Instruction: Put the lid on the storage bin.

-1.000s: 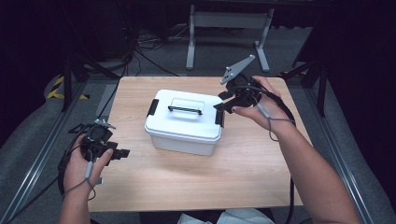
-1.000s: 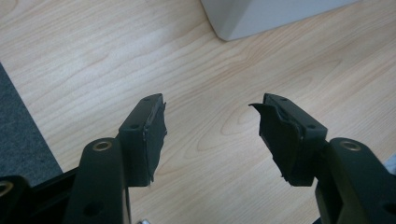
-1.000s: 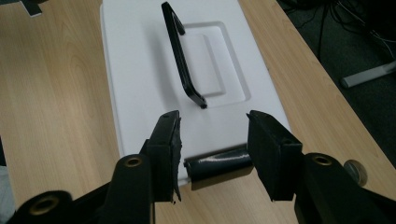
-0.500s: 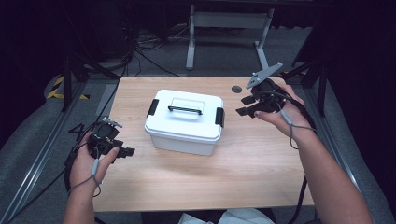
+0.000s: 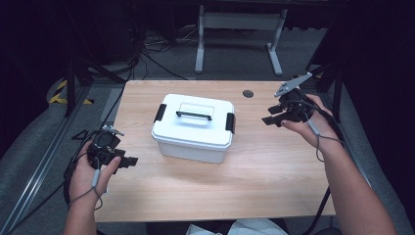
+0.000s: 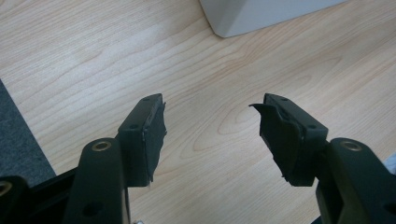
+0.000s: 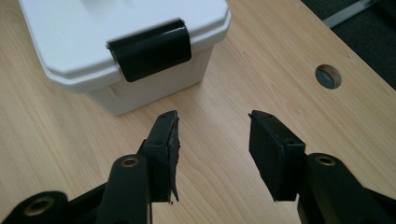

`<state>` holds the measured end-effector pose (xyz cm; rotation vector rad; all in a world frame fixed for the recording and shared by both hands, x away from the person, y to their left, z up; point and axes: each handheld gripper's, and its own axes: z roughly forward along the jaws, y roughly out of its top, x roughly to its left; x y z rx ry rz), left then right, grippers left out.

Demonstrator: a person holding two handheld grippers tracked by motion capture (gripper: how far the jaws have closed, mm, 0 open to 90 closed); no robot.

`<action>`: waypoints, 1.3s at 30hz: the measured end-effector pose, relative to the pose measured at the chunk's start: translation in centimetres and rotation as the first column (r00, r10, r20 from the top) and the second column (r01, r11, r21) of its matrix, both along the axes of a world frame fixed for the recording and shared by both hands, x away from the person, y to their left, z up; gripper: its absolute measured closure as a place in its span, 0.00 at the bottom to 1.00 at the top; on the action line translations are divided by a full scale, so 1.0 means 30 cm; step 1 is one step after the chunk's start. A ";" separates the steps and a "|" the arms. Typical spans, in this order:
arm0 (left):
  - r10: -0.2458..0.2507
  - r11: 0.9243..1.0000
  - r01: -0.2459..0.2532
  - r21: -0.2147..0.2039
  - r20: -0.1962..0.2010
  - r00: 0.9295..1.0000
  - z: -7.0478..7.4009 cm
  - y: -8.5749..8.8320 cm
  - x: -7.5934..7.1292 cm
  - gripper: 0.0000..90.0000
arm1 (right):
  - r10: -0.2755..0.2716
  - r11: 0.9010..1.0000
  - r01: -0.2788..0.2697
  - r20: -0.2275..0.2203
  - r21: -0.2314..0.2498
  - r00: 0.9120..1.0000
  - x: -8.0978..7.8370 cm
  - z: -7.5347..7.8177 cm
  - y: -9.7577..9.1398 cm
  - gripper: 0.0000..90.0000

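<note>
White box (image 5: 194,128) sits between both grippers, apart from their spread, empty fingers (image 7: 163,140).

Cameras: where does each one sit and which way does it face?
High view: above the person's side, facing forward and down on the table; both forearms, left tool and right tool show.
Left gripper view: on the left tool, facing bare tabletop; open jaws.
Right gripper view: on the right tool, facing the box's black latch; jaws open, just opening, nothing between.
Shared: white storage box.
</note>
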<state>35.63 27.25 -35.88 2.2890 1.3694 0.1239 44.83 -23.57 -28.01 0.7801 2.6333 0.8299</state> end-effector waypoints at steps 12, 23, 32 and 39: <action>0.005 1.000 -0.005 0.021 0.008 1.000 -0.008 -0.006 -0.002 0.45 | -0.045 0.998 0.046 -0.033 0.035 0.998 0.007 -0.132 -0.063 0.57; -0.001 1.000 0.001 0.031 0.004 1.000 -0.016 -0.015 0.002 0.44 | -0.068 0.993 0.077 -0.101 0.091 0.993 0.017 -0.253 -0.119 0.57; 0.001 1.000 -0.001 0.031 0.007 1.000 -0.017 -0.007 0.004 0.43 | -0.085 0.994 0.094 -0.150 0.053 0.985 0.029 -0.349 -0.136 0.57; -0.001 0.999 0.001 0.036 0.005 1.000 -0.019 -0.009 0.010 0.42 | -0.109 0.993 0.113 -0.186 0.015 0.977 0.046 -0.417 -0.148 0.57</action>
